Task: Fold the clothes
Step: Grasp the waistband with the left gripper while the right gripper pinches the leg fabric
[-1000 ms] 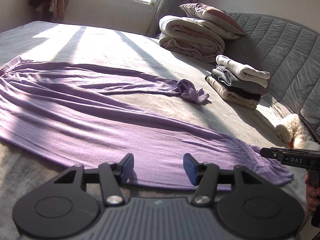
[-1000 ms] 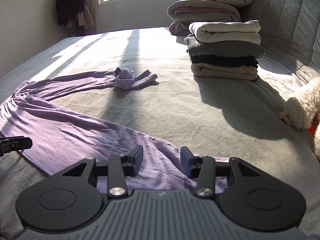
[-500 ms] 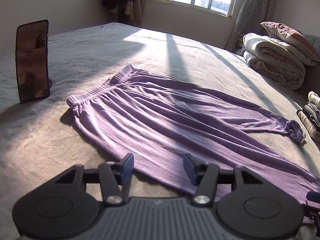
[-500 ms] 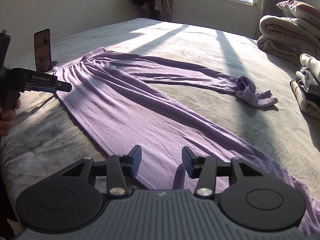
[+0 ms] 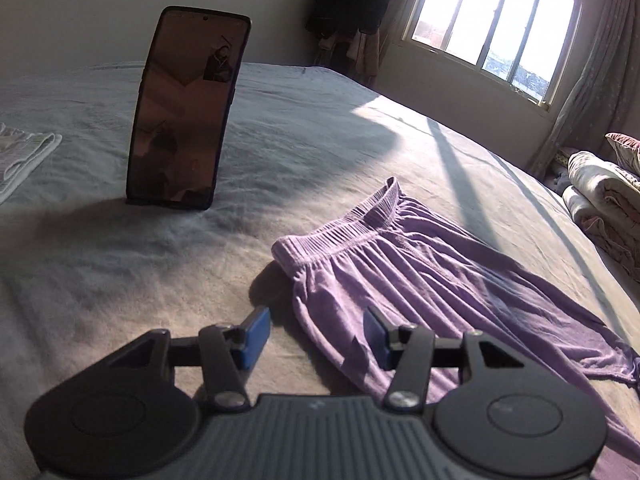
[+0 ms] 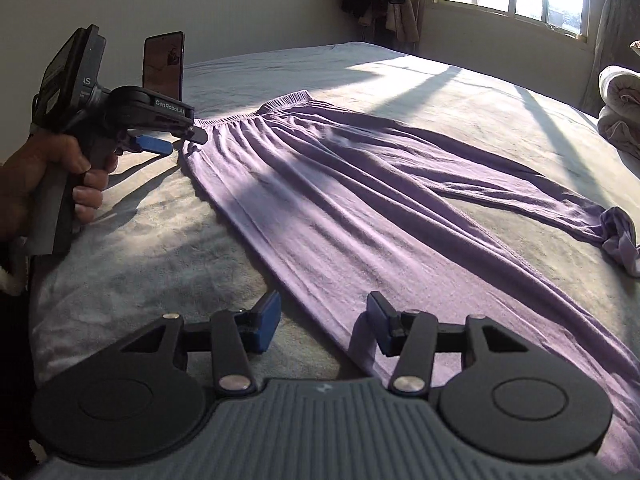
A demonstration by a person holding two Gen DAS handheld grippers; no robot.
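Purple trousers (image 6: 360,208) lie spread flat across the grey bed (image 6: 460,92), their elastic waistband (image 5: 340,232) at the left and the legs running right. The far leg ends in a bunched cuff (image 6: 620,236). My left gripper (image 5: 316,336) is open just short of the near waistband corner, with the trousers' near edge between its blue pads. In the right wrist view the left gripper (image 6: 172,140) shows at that same corner, held by a hand (image 6: 48,172). My right gripper (image 6: 324,324) is open over the near leg's edge, nothing held.
A dark phone (image 5: 188,108) stands upright on the bed left of the waistband. Folded pale cloth (image 5: 20,156) lies at the far left. Rolled quilts (image 5: 604,204) sit at the right. A window (image 5: 492,28) and hanging clothes (image 5: 348,12) are behind.
Both grippers have swung left along the trousers: the left from the leg hem to the waistband corner, the right from the hem to the middle of the near leg. Both stay open.
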